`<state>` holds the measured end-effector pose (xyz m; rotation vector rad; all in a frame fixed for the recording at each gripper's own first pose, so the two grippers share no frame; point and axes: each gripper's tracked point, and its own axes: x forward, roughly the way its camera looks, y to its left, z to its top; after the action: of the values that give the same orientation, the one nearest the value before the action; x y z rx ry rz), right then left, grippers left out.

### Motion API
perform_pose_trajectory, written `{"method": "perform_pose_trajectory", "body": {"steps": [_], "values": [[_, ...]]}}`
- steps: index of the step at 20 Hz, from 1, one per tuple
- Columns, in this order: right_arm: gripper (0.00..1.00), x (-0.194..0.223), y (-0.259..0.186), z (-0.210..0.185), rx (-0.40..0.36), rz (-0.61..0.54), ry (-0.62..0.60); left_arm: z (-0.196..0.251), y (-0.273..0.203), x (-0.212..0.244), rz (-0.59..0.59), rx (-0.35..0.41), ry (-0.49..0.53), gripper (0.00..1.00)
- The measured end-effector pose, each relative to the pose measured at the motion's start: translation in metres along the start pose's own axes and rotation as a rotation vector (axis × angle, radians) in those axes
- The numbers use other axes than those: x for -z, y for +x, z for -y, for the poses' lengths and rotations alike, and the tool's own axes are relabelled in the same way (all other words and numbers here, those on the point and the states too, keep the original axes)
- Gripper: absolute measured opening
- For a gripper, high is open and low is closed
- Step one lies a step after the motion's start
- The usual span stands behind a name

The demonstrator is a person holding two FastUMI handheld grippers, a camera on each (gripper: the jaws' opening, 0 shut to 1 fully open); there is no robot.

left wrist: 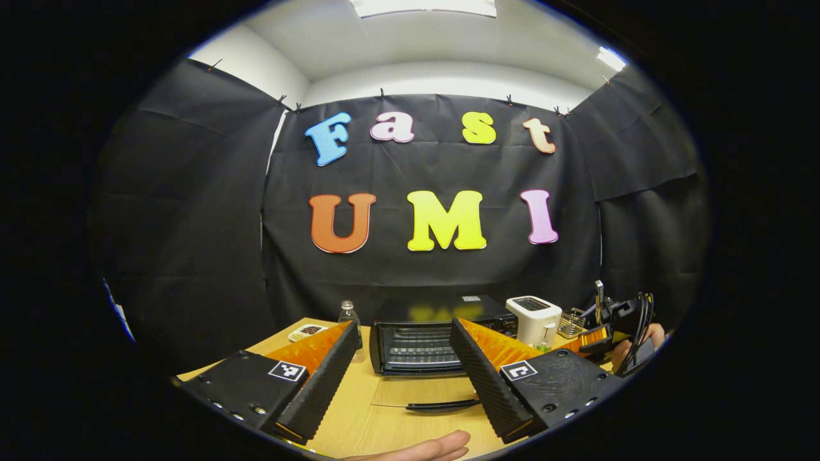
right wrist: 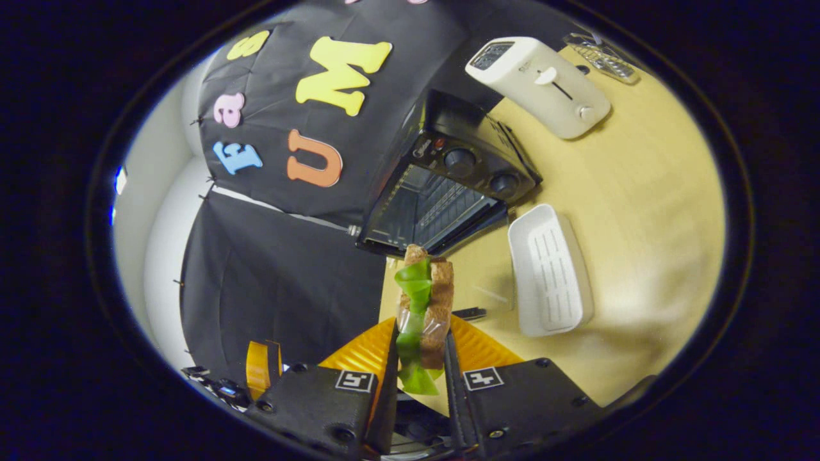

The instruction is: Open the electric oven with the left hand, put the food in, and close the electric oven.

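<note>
The black electric oven (left wrist: pixel 419 339) stands at the table's middle with its glass door (left wrist: pixel 423 390) folded down flat and the wire rack inside showing. My left gripper (left wrist: pixel 403 328) hovers open in front of it, nothing between its fingers. Farther right, a hand holds my right gripper (left wrist: pixel 602 339). In the right gripper view, my right gripper (right wrist: pixel 419 336) is shut on a sandwich (right wrist: pixel 426 301) of brown bread with green lettuce, held upright. The open oven (right wrist: pixel 442 192) lies just beyond the sandwich, with the door handle (right wrist: pixel 471 314) close to the fingers.
A white toaster (left wrist: pixel 533 318) (right wrist: pixel 538 83) and a wire rack (left wrist: pixel 570 323) stand right of the oven. A white tray (right wrist: pixel 551 275) lies beside the oven door. A clear bottle (left wrist: pixel 348 317) and a small dish (left wrist: pixel 307 331) sit left. A hand (left wrist: pixel 423 448) shows at the near edge.
</note>
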<state>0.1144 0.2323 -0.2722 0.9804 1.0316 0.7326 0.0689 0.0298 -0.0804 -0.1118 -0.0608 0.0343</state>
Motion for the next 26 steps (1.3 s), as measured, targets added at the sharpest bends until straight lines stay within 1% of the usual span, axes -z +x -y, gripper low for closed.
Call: {"method": "perform_pose_trajectory", "body": {"steps": [1, 2, 4, 6, 7, 8, 10, 12, 14, 16, 18, 20, 22, 23, 24, 25, 26], "values": [[0.37, 0.004, 0.012, 0.001, 0.003, 0.038, 0.005, -0.009, -0.003, -0.003, 0.024, -0.018, 0.005, 0.94], [0.37, 0.006, 0.023, 0.002, 0.016, 0.076, 0.001, -0.014, -0.007, -0.005, 0.033, -0.019, 0.008, 0.94], [0.37, -0.005, 0.042, 0.001, 0.033, 0.209, 0.016, -0.020, -0.012, -0.003, 0.022, -0.013, 0.000, 0.94], [0.38, -0.022, 0.060, -0.007, 0.010, 0.354, 0.076, -0.028, -0.016, -0.003, 0.016, -0.005, -0.015, 0.95], [0.38, -0.029, 0.071, -0.011, -0.004, 0.406, 0.098, -0.033, -0.018, -0.004, 0.008, -0.007, -0.019, 0.95], [0.38, -0.035, 0.084, -0.012, -0.001, 0.440, 0.116, -0.038, -0.020, -0.002, 0.001, -0.013, -0.022, 0.94], [0.38, -0.046, 0.115, -0.007, 0.036, 0.487, 0.140, -0.045, -0.023, -0.002, -0.009, -0.020, -0.024, 0.95], [0.38, -0.056, 0.143, -0.008, 0.057, 0.545, 0.149, -0.048, -0.025, -0.001, -0.026, -0.024, -0.042, 0.95], [0.39, -0.072, 0.170, -0.012, 0.070, 0.630, 0.127, -0.044, -0.028, 0.003, -0.049, -0.010, -0.053, 0.94], [0.39, -0.094, 0.188, -0.012, 0.098, 0.738, 0.091, -0.049, -0.029, -0.001, -0.054, -0.019, -0.037, 0.93], [0.39, -0.113, 0.200, -0.013, 0.147, 0.828, 0.012, -0.050, -0.032, -0.004, -0.051, -0.022, -0.024, 0.93], [0.39, -0.127, 0.210, -0.007, 0.198, 0.885, -0.045, -0.047, -0.034, -0.004, -0.056, -0.015, -0.012, 0.93], [0.39, -0.137, 0.222, 0.006, 0.226, 0.895, -0.056, -0.050, -0.033, -0.004, -0.059, -0.023, 0.003, 0.93], [0.39, -0.140, 0.228, 0.015, 0.237, 0.892, -0.041, -0.048, -0.034, -0.004, -0.059, -0.021, 0.006, 0.93], [0.29, -0.143, 0.232, 0.023, 0.243, 0.888, -0.024, -0.046, -0.033, -0.005, -0.056, -0.016, 0.006, 0.93], [0.39, -0.144, 0.234, 0.026, 0.240, 0.886, -0.019, -0.046, -0.033, -0.005, -0.057, -0.014, 0.004, 0.93], [0.31, -0.145, 0.235, 0.029, 0.241, 0.884, -0.025, -0.047, -0.032, -0.003, -0.061, -0.014, 0.003, 0.93]]}}
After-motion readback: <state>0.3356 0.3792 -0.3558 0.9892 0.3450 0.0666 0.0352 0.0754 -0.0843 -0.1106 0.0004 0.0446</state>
